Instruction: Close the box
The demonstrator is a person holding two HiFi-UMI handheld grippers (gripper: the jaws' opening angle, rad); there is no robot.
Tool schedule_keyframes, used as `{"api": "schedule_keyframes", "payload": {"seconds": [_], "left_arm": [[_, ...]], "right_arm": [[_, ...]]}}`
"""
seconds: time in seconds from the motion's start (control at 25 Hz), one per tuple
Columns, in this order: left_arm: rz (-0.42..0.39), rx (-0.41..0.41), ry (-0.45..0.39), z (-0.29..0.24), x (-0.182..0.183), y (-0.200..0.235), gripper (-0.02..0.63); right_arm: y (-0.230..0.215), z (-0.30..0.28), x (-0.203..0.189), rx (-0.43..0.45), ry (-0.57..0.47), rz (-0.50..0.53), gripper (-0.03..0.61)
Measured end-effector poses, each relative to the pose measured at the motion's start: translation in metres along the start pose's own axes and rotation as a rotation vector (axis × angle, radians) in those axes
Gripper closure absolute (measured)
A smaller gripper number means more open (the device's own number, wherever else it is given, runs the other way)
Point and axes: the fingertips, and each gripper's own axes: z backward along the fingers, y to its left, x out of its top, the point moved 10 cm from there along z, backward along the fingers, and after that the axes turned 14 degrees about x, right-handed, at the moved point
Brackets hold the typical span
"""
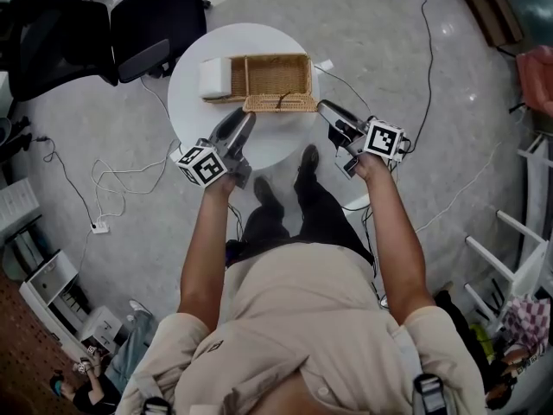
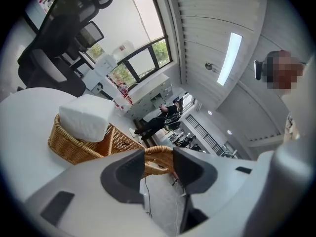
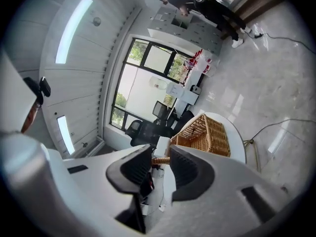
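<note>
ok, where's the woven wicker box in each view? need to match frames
Head view: woven wicker box at top centre, on the round white table.
Left gripper view: box left of centre, below mid-height.
Right gripper view: box just right of centre.
Shared landmark: the round white table under it, in all three views.

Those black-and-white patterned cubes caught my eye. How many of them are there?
2. One cube rides on the left gripper, the other cube on the right gripper, both near the white table's near edge. None else shows.
</note>
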Motion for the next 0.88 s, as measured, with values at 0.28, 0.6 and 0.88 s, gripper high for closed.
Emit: {"api": "schedule_keyframes", "payload": {"seconds": [0.28,0.6,0.88], "left_arm": [[-0.043,0.058,0.031,-0.01,0.013,-0.002,0.463],[-0.072,0.074,0.067,-0.025,0.028,-0.007,0.466],[-0.12,0.036,0.043,-0.023,0.054,-0.026,0.466]], "right_arm": [[0.019,-0.01,0.011,-0.108,0.106,0.206,0.457],[0.018,-0.022,0.031,-0.195,0.189,0.32,0.466],[0.014,-0.029,0.04,-0.242,0.198,0.305,0.472]]}}
